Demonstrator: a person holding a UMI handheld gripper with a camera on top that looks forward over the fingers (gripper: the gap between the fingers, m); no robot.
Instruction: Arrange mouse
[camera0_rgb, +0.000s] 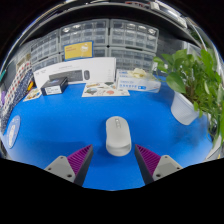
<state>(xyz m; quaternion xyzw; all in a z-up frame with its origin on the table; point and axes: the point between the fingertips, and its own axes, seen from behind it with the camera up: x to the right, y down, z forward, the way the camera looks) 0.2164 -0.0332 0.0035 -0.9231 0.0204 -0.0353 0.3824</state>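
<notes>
Mouse just ahead, between open tool fingers.

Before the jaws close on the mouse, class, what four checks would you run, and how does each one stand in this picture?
1. Gripper open: ok, its jaws stand wide apart.
2. Mouse lined up with the gripper: ok, it lies on the blue table just ahead of the fingers, roughly centred on the gap.
3. Mouse already held: not ok, neither pad touches it.
4. Space beside the mouse: ok, bare blue surface on both sides; the white object by the plant lies well off to one side.
5. Mouse cable or underside: cannot tell, none shows from here.
</notes>
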